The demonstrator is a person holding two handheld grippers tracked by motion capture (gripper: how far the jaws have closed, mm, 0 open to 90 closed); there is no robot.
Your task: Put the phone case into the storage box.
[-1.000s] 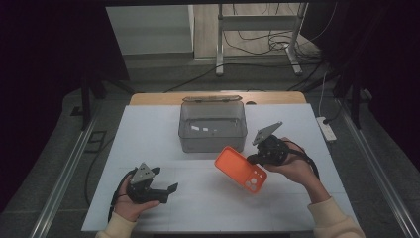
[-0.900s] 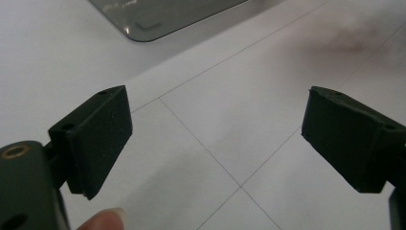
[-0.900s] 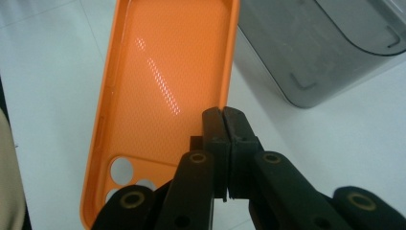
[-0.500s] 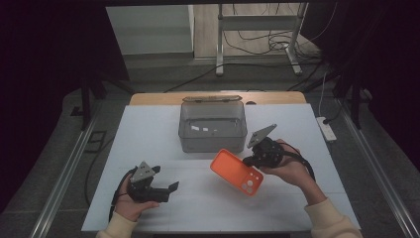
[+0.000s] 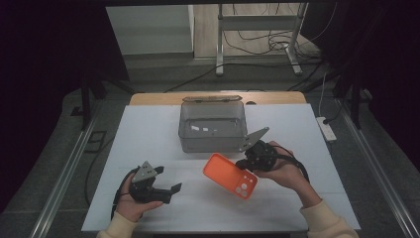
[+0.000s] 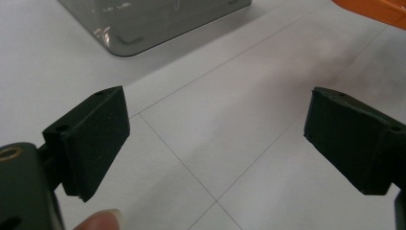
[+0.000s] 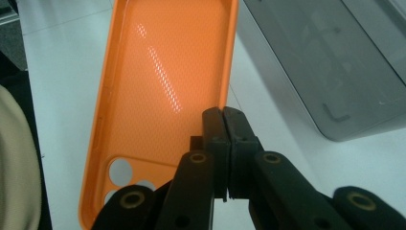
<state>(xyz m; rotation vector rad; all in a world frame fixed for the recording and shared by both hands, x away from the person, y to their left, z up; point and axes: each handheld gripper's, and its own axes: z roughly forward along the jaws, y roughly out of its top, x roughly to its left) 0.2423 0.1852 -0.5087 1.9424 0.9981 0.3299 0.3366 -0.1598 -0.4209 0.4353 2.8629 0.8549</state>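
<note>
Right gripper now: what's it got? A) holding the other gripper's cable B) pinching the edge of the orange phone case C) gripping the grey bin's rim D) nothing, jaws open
B: in the right gripper view the right gripper has its jaws shut on the side wall of the orange phone case, which is held beside the grey bin.

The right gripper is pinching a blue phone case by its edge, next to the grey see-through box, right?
Not quite: the phone case is orange, not blue, as the right gripper view shows. The rest holds: the right gripper has its jaws shut on the case's edge, beside the grey see-through box.
</note>
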